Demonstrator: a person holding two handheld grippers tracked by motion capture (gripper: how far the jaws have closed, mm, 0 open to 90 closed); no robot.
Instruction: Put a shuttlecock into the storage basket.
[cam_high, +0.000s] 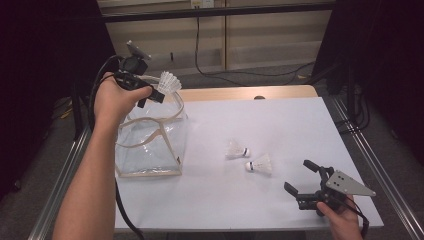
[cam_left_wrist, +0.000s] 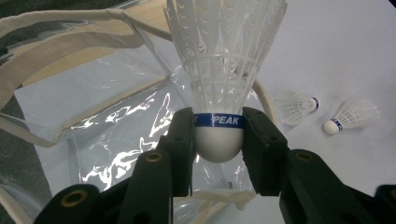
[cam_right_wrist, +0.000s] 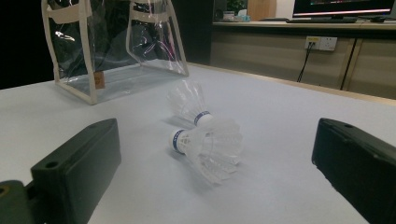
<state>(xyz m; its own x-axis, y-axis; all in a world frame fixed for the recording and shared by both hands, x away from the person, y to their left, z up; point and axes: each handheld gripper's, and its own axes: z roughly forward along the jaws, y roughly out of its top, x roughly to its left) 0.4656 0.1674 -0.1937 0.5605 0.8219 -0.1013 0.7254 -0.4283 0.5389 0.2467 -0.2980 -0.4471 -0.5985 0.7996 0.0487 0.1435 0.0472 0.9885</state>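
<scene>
The left gripper (cam_high: 156, 95) clamps a shuttlecock (cam_high: 169, 81) by its cork above the clear bag (cam_high: 150, 145) at the table's (cam_high: 300, 125) left edge. The right gripper (cam_high: 301, 176), jaws apart, rests near the front right corner.

the left forearm reaches up the table's left side, its hand raising the left gripper (cam_high: 159, 95) with jaws clamped. the right hand (cam_high: 342, 220) rests low at the near right, the right gripper (cam_high: 301, 176) with jaws spread wide
</scene>
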